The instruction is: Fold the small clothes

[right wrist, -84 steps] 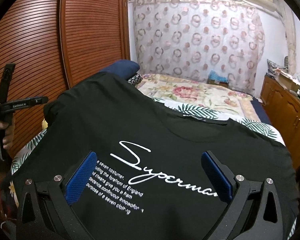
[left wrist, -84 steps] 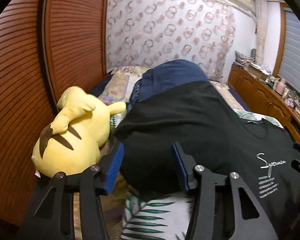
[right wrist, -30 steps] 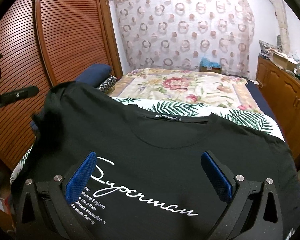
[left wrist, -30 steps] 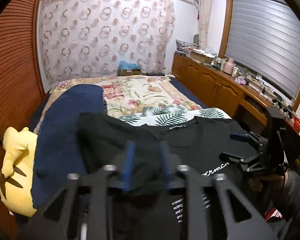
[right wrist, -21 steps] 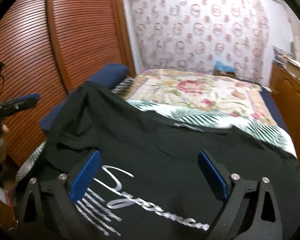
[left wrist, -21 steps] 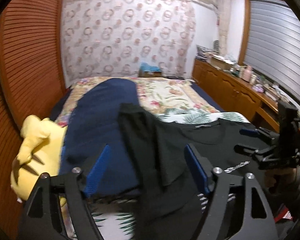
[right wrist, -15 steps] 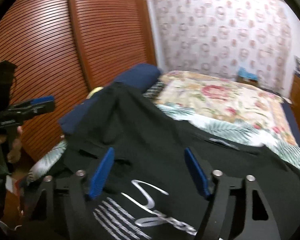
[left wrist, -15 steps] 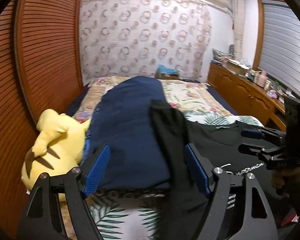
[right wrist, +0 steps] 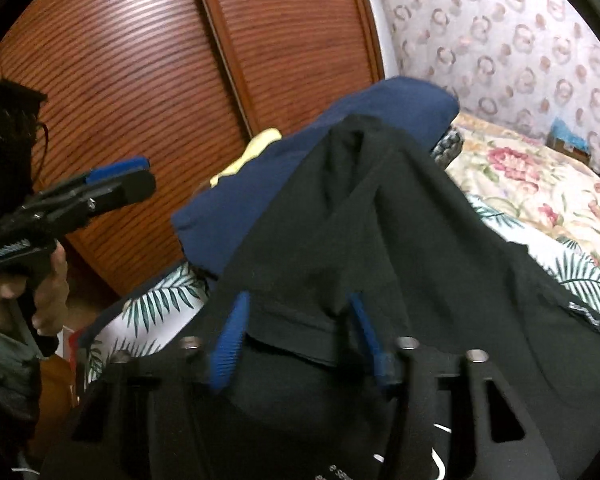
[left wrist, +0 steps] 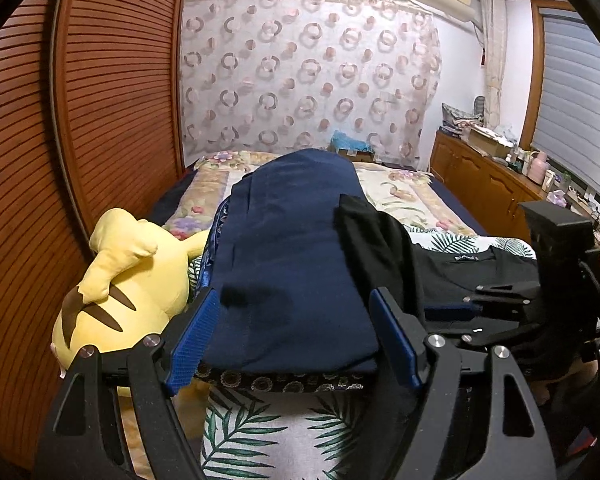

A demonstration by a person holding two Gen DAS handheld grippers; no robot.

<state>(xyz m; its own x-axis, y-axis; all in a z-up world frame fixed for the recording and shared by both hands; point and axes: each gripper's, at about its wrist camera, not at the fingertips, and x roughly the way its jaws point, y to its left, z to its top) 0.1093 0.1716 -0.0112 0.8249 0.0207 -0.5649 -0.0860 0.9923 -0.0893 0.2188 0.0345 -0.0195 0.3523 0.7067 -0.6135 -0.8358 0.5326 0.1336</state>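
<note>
A black T-shirt [right wrist: 440,240] with white lettering lies on the bed, its left sleeve [left wrist: 376,236] folded in over the body and partly resting on a navy cushion [left wrist: 296,248]. My left gripper [left wrist: 292,340] is open and hovers in front of the navy cushion with nothing between its pads. My right gripper [right wrist: 298,344] points at the folded sleeve; its jaws are closing, and the sleeve hem [right wrist: 296,320] bunches between the blue pads. The right gripper [left wrist: 456,302] also shows at the right of the left wrist view, and the left gripper [right wrist: 144,174] shows at the left of the right wrist view.
A yellow plush toy [left wrist: 136,280] lies left of the navy cushion, against the slatted wooden wardrobe [left wrist: 80,120]. A leaf-print sheet [left wrist: 268,432] and floral quilt [right wrist: 540,176] cover the bed. A wooden sideboard [left wrist: 488,184] runs along the right wall. A hand [right wrist: 40,288] holds the left gripper.
My left gripper opened, let go of the black sleeve and drew back to the left. My right gripper swung left over the shirt to the folded sleeve, its jaws narrowing around it.
</note>
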